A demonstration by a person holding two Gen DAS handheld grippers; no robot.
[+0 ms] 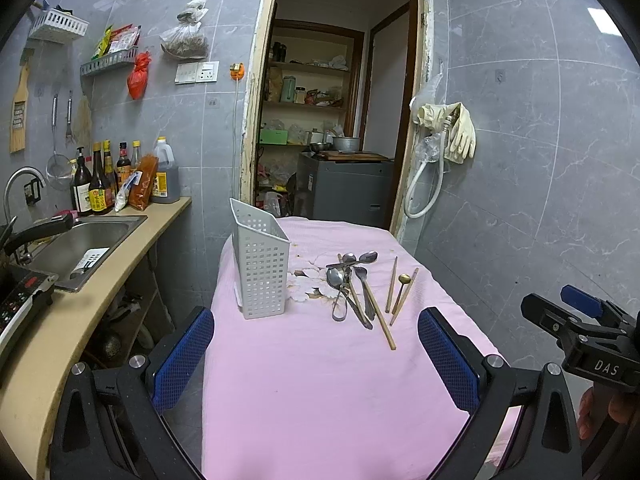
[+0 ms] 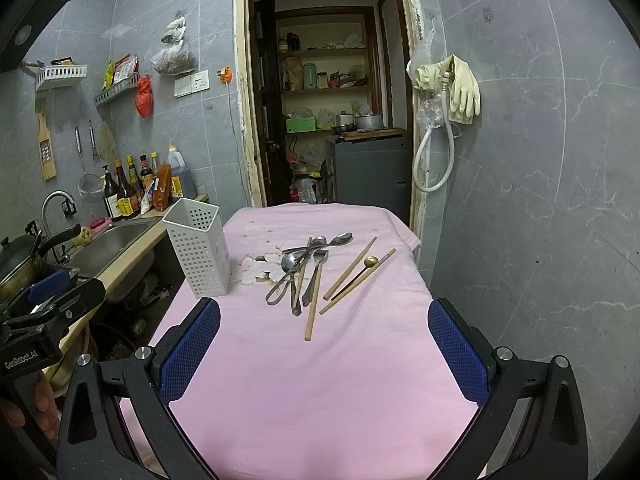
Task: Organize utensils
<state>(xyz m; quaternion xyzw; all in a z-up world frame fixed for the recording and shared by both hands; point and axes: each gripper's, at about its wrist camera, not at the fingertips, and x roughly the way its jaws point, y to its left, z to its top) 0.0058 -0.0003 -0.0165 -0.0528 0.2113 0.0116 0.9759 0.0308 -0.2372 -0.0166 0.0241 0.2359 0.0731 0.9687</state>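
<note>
Just right of the upright white slotted holder (image 1: 262, 268) on the pink cloth (image 1: 320, 380), thin, stiff, slippery metal spoons (image 1: 352, 284) and light wooden chopsticks (image 1: 400, 292) lie tangled, best pinched mid-handle; left gripper (image 1: 316, 354) and right gripper (image 2: 324, 350) hover open, empty.

The right gripper (image 1: 582, 312), seen from the left wrist, carries the letters "DAS". The left gripper (image 2: 44, 300), seen from the right wrist, carries "GenRobot.AI".
</note>
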